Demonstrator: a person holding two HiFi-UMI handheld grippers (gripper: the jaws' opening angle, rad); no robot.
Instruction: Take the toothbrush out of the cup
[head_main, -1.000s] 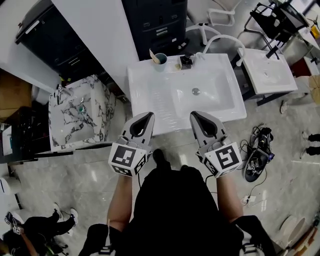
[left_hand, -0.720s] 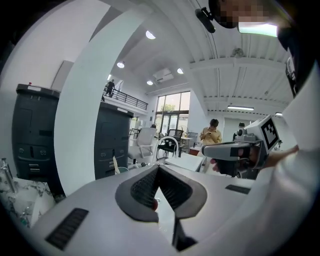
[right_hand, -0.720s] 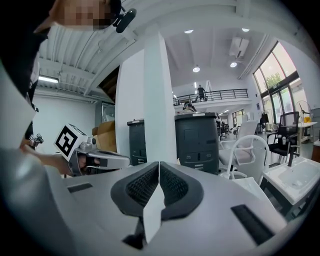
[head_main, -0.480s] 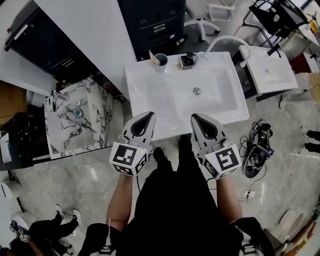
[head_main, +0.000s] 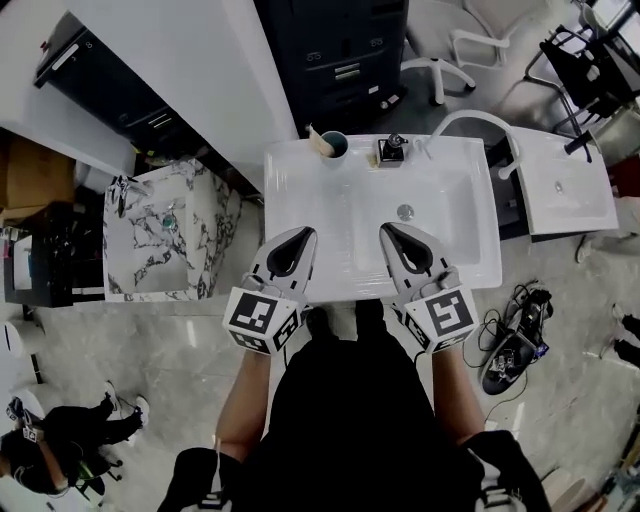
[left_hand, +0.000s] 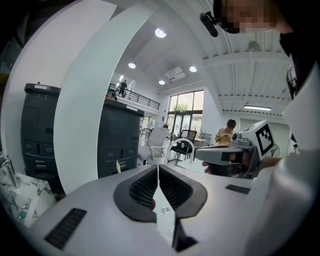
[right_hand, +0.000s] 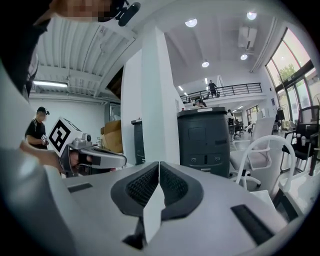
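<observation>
Holding left gripper (head_main: 303, 234) and right gripper (head_main: 386, 229) pinched closed, empty, over the washbasin's (head_main: 290, 190) near edge. Aiming for the toothbrush (head_main: 316, 138) leaning in the cup (head_main: 336, 146) at the far rim. Probably handling light, stiff, slick plastic; pinching its exposed end.

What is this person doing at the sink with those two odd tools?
A person stands at a white sink, holding a two-jaw gripper in each hand. The left gripper and the right gripper are both shut and empty, near the sink's front edge. The cup sits at the back left corner with the toothbrush in it, untouched and well apart from both grippers.
</observation>
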